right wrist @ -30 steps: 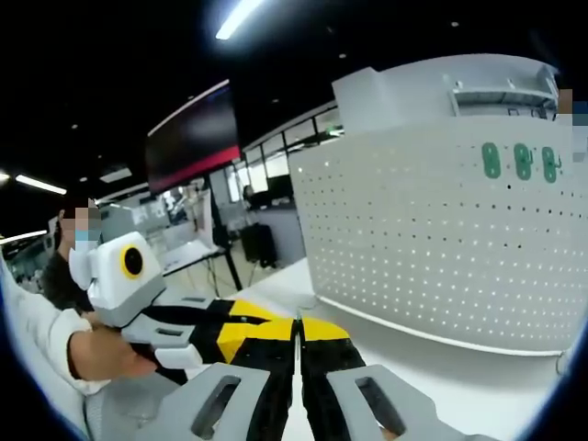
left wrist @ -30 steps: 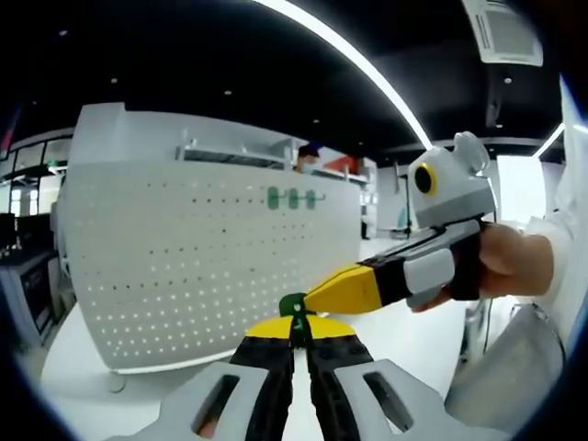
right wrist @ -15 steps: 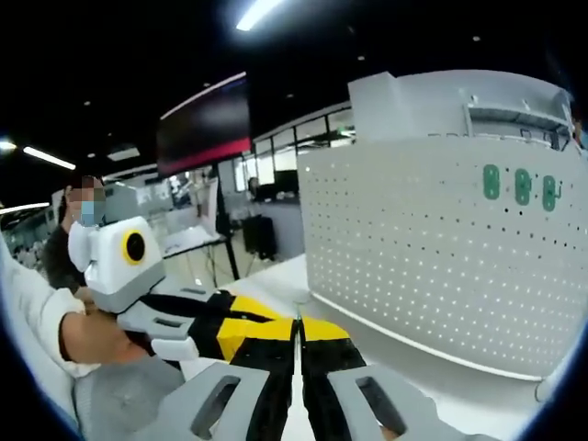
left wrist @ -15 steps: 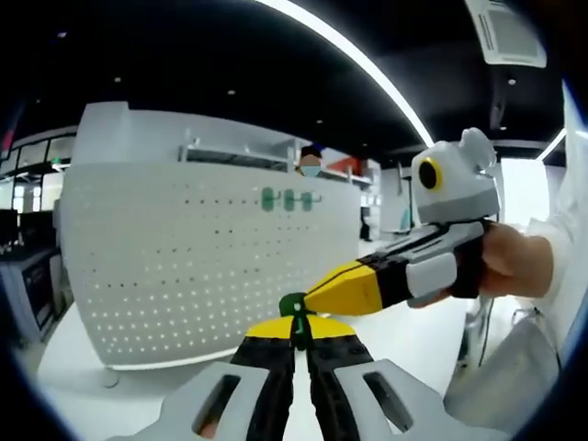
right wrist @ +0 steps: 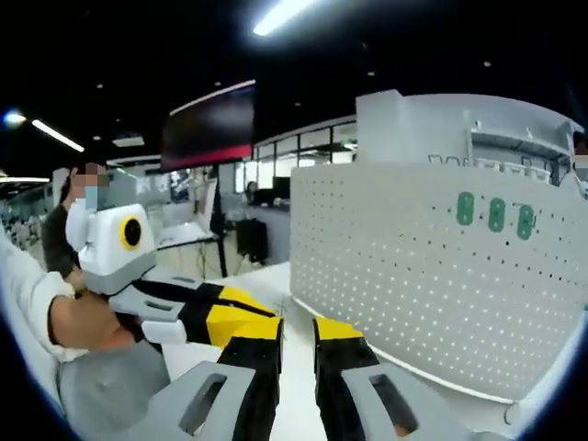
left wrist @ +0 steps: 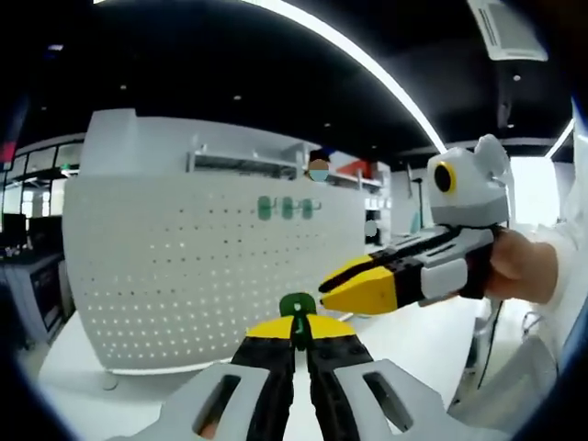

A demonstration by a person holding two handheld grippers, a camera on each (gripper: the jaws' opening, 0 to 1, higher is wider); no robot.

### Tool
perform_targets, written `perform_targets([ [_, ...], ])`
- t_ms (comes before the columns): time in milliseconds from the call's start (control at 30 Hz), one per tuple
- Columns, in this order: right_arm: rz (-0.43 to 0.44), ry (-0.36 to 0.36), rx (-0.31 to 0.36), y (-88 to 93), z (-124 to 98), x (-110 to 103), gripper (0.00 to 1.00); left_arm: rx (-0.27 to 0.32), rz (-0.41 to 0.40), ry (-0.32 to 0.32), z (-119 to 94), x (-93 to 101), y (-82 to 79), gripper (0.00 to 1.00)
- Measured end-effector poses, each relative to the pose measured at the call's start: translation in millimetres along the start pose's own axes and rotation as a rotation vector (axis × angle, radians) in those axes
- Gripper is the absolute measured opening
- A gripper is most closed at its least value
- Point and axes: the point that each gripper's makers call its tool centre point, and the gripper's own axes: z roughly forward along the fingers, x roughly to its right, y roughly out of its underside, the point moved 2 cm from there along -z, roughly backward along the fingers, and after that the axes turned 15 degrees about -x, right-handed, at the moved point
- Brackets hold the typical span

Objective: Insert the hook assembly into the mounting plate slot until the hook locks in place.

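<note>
My left gripper [left wrist: 297,328] rises from the bottom of the left gripper view, shut on a small green hook [left wrist: 297,308] that sticks up between its yellow tips. Beyond it stands the white perforated mounting plate [left wrist: 202,266], upright on the table, with three green hooks [left wrist: 287,208] set in its upper right part. My right gripper [left wrist: 331,288] reaches in from the right, its tips slightly parted, a little right of and above the held hook. In the right gripper view my right gripper [right wrist: 297,333] is open and holds nothing. The left gripper [right wrist: 241,320] lies beside it. The plate [right wrist: 413,266] and its green hooks [right wrist: 496,213] fill the right.
The plate stands on a white table [left wrist: 432,340]. A person's hand [left wrist: 522,266] holds the right gripper, and a hand [right wrist: 83,322] holds the left one. A dark screen [right wrist: 209,129] hangs at the back. A white shelf unit [left wrist: 239,156] rises behind the plate.
The right gripper has gone from shut to open and drawn a little to the right, away from the green hook. The left gripper still holds the hook.
</note>
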Motion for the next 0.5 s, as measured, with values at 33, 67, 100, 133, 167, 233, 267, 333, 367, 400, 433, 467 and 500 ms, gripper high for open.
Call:
perform_targets([
  [33,0.001,0.002,0.003,0.4,-2,2,0.13,0.002,0.003,-0.006,1,0.5,-2.1,0.03],
  [67,0.001,0.003,0.005,0.7,-4,4,0.14,0.004,0.004,-0.01,2,0.9,-3.5,0.03],
  [100,0.001,0.008,0.009,1.1,-6,7,0.15,0.004,0.005,-0.015,4,1.7,-5.5,0.03],
  [133,0.0,0.01,0.011,1.4,-8,8,0.16,0.001,0.007,-0.021,5,2.0,-6.4,0.03],
  [167,0.0,0.012,0.014,2.2,-10,11,0.16,0.0,0.011,-0.03,7,2.2,-8.0,0.03],
  [233,0.003,0.017,0.019,3.9,-14,16,0.18,0.001,0.012,-0.034,9,2.6,-10.7,0.03],
  [267,0.005,0.02,0.021,4.8,-16,18,0.19,0.003,0.013,-0.041,11,2.4,-13.1,0.03],
  [333,0.011,0.027,0.02,7.3,-19,24,0.23,0.005,0.017,-0.048,14,1.9,-16.9,0.03],
  [367,0.012,0.03,0.021,8.1,-21,25,0.24,0.004,0.022,-0.054,15,1.6,-18.4,0.03],
  [400,0.012,0.035,0.023,9.2,-23,28,0.26,0.006,0.023,-0.058,16,0.9,-20.3,0.03],
  [433,0.014,0.041,0.027,9.5,-25,31,0.27,0.009,0.023,-0.062,18,-0.4,-23.0,0.03],
  [467,0.015,0.045,0.032,9.5,-27,33,0.28,0.012,0.025,-0.065,19,-1.1,-25.0,0.03],
  [500,0.02,0.05,0.036,9.8,-29,36,0.3,0.013,0.029,-0.071,21,-2.0,-27.8,0.03],
])
